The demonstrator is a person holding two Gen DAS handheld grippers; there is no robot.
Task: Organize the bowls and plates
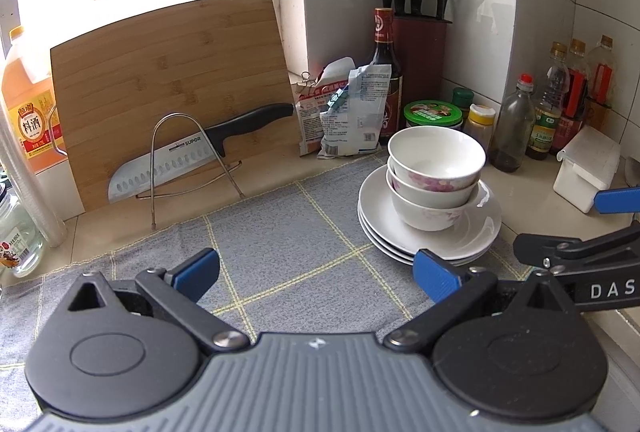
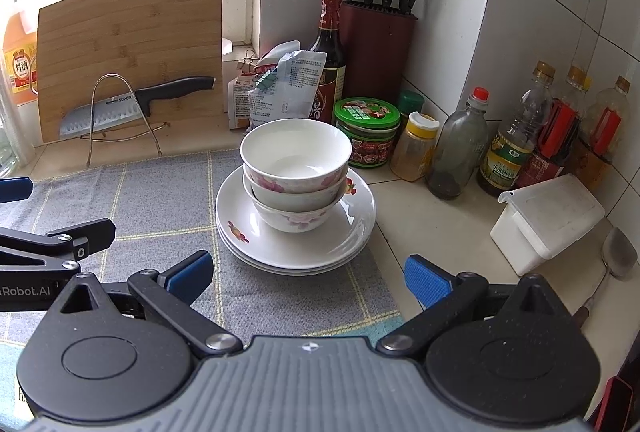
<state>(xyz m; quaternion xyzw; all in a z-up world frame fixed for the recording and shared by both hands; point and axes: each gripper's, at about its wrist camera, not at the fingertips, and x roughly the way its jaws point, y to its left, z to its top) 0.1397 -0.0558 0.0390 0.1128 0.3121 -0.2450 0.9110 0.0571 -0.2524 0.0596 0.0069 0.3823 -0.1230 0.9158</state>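
Observation:
Three white bowls with pink flowers (image 1: 436, 167) (image 2: 295, 167) sit nested on a stack of three white plates (image 1: 476, 236) (image 2: 352, 228), at the right edge of a grey checked mat (image 1: 280, 244) (image 2: 160, 203). My left gripper (image 1: 316, 278) is open and empty, low over the mat, left of and nearer than the stack. My right gripper (image 2: 308, 278) is open and empty, just in front of the stack. Each gripper's arm shows at the edge of the other's view.
A bamboo cutting board (image 1: 168, 79) with a knife (image 1: 192, 155) in a wire rack stands at the back left. Seasoning bags, a sauce bottle, a knife block (image 2: 376, 47), jars and several bottles (image 2: 516, 135) crowd the back and right. A white box (image 2: 548, 220) and spoon lie at right.

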